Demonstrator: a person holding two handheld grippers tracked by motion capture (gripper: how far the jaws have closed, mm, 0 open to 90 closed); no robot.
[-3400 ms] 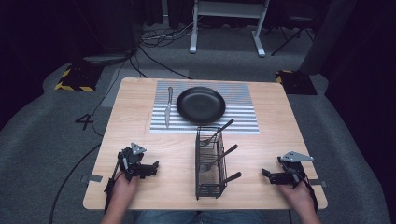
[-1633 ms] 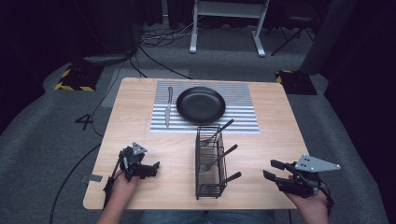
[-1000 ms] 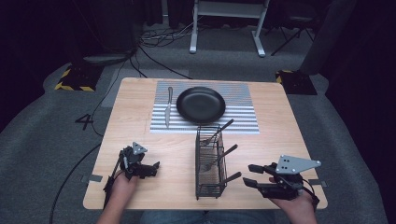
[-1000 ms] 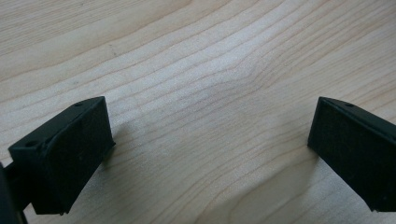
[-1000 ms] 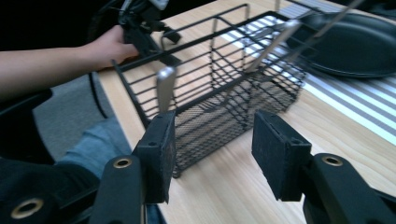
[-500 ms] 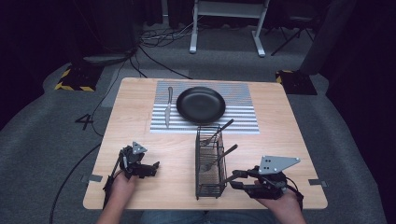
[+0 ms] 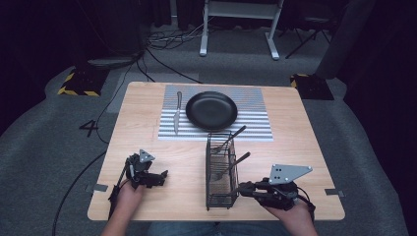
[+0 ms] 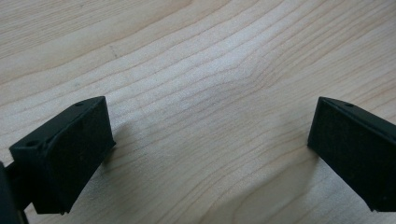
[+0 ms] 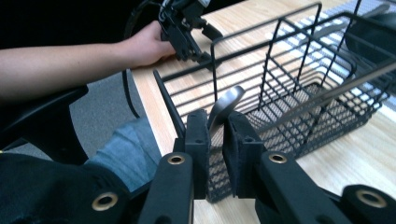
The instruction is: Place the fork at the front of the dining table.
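High view, left to right. Left gripper (image 7: 160,176) sits at lower left of the frame on the bare table (image 7: 147,108), held in the left hand (image 7: 129,192). In the left gripper view its jaws stand wide apart over the wood grain – nothing between them.

Upper centre: a striped mat (image 7: 255,120) carries a knife (image 7: 176,112) at its left edge and a black pan (image 7: 211,110) just beside it, near mid-mat.

Centre, below the mat: a black wire basket (image 7: 221,196), long axis running toward the bottom of the frame. Utensil handles (image 7: 235,133) stick up and out of it to the right, tilted.

Lower right: right gripper (image 7: 244,188) in the right hand (image 7: 290,216), pointing left, its tips at the basket's near right corner. The grey plate rides on top of it.

Right gripper view: the jaws have just been closing and now stand nearly together at bottom centre, with a metal utensil handle (image 9: 224,106) rising between the pads – pinched or very close to it; pad contact on both sides cannot be told for certain. The handle sticks out over the basket rim (image 9: 261,44). Upper left of this view shows the left hand and its gripper (image 9: 187,28) farther off on the table edge.
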